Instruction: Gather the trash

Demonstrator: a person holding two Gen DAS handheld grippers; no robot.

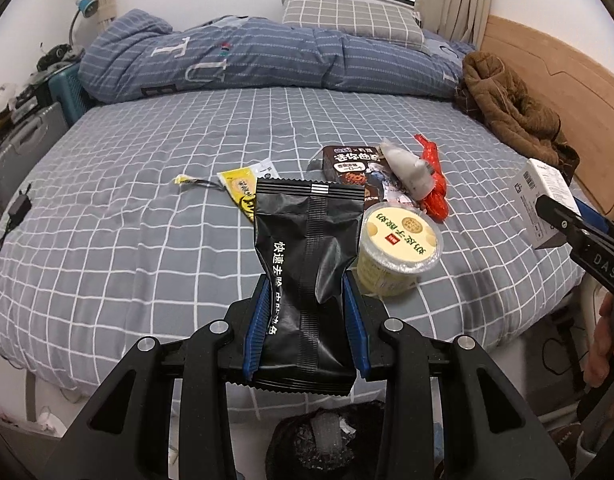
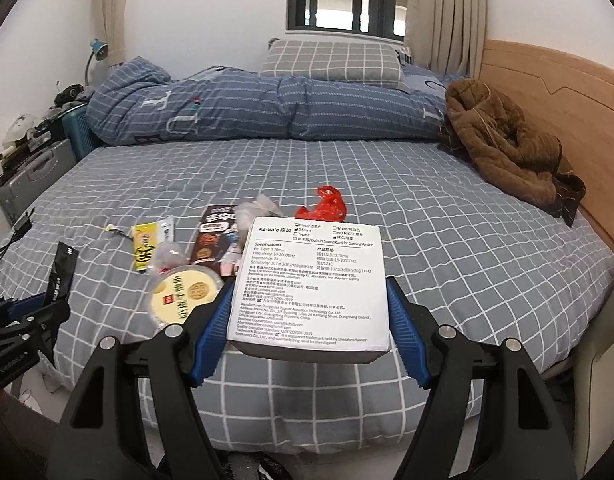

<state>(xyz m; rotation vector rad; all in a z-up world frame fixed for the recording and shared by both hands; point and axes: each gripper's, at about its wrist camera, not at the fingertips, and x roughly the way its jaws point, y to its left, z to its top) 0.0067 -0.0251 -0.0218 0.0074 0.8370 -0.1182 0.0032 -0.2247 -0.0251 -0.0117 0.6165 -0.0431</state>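
Observation:
My left gripper (image 1: pixel 305 280) is shut on a black snack wrapper (image 1: pixel 307 256), held upright above the near edge of the bed. My right gripper (image 2: pixel 307 284) is shut on a white printed box (image 2: pixel 311 284), also lifted over the bed; the same box (image 1: pixel 541 196) shows at the right of the left wrist view. On the checked bedsheet (image 1: pixel 147 208) lie a yellow-lidded cup (image 1: pixel 399 240), a brown snack box (image 1: pixel 349 168), a yellow sachet (image 1: pixel 243 190), a red wrapper (image 1: pixel 433 184) and a crumpled white bag (image 1: pixel 407 168). A black-lined trash bin (image 1: pixel 319 440) sits below the left gripper.
A folded blue quilt (image 1: pixel 235 56) and a grey pillow (image 1: pixel 355 20) fill the far side of the bed. A brown jacket (image 1: pixel 507 100) lies against the wooden headboard (image 1: pixel 555 60). A charger with cable (image 1: pixel 19 208) rests at the left edge. Suitcases (image 1: pixel 23 148) stand left of the bed.

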